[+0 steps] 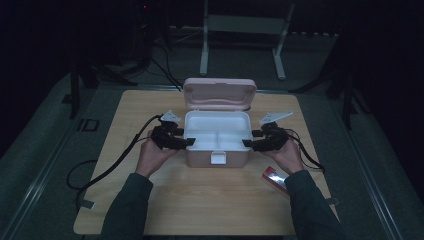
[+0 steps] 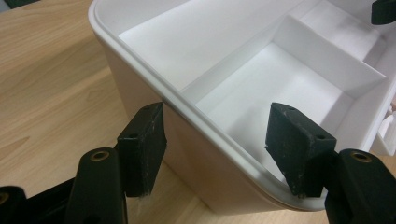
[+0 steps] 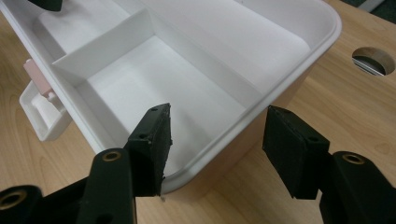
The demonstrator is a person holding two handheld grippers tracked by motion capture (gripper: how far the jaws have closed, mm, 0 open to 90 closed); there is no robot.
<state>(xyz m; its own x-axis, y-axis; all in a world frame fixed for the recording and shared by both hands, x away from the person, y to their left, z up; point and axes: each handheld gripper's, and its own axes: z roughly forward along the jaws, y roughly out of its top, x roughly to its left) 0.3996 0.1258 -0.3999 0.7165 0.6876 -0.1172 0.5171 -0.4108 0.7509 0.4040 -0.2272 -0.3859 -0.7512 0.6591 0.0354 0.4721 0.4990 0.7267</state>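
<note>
A pink box with a white inside sits in the middle of the wooden surface, its hinged lid standing open at the far edge. The inside is split by white dividers into compartments, one long section along the far side and smaller ones nearer the person, and all that can be seen of them holds nothing. The box's long axis runs left to right across the surface, and its white latch hangs on the near wall, facing the person. The left tongs are at the box's left end and spread wide, released, with the left rim passing between the two black jaws: one jaw lies outside the pink wall, the other over the near compartment, and neither grips it. The right tongs mirror this at the box's right end, also wide open and holding nothing, one jaw inside over the white floor and one outside, straddling the rim near a corner. To the right of the box, close beside the person's right sleeve, a small red packet lies flat. A round hole in the surface shows just beyond the box's right end.
</note>
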